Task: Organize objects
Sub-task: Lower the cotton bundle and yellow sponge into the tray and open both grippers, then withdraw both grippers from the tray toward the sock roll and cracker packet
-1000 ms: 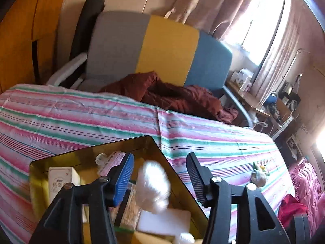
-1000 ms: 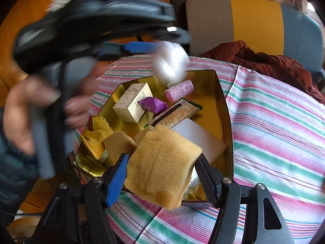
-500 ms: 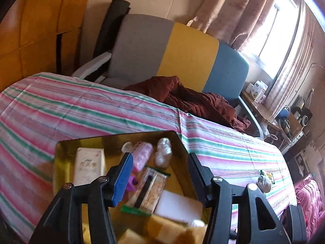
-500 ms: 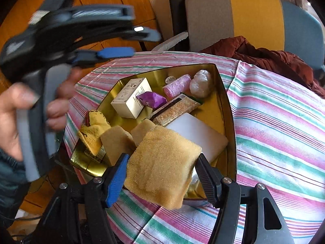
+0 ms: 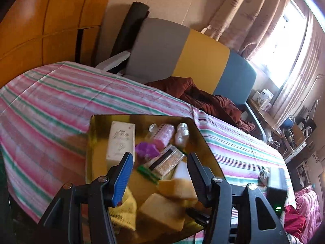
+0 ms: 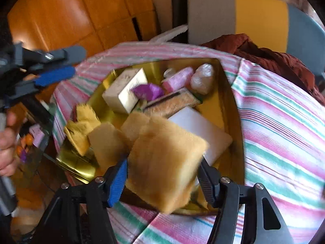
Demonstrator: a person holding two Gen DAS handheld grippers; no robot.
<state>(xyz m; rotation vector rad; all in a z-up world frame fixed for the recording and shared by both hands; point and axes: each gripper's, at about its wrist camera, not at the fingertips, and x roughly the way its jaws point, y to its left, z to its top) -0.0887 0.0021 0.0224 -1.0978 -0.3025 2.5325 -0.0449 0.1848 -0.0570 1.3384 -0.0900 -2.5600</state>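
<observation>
So, working from the left: our left gripper (image 5: 160,174) has dropped off that whitish crinkly bundle (image 6: 202,78) it was carrying a second ago. The bundle now sits at the far end of the gold tray (image 6: 231,101), right next to the pink roll (image 6: 178,79). The left gripper has swung away toward the left side of the table and its jaws stand partly apart with nothing between them, so that one's free for another pickup. One more item sorted, basically.

Middle of the tray is getting busy: cream box (image 6: 126,90), purple wrapper (image 6: 147,90), the long clear packet (image 6: 172,102), a white slab (image 6: 200,128), plus two tan sponge pieces (image 6: 107,140) and a yellow rag (image 6: 81,126) near the front corner.

Over on the right: our right gripper (image 6: 162,174) has the big yellow sponge (image 6: 164,158) between its pads, and the jaws have just been closing in on it, so we read this as a squeeze on the sponge rather than a let-go. It's hanging over the near edge of the tray, not resting on anything as far as we can tell (the frame's blurry).

Orientation: the sponge is a flat square-ish pad, so there's barely a long axis. It's tipped, broad face toward the camera, far corner pointing into the tray toward the white slab. We'd guess it goes down there next.
</observation>
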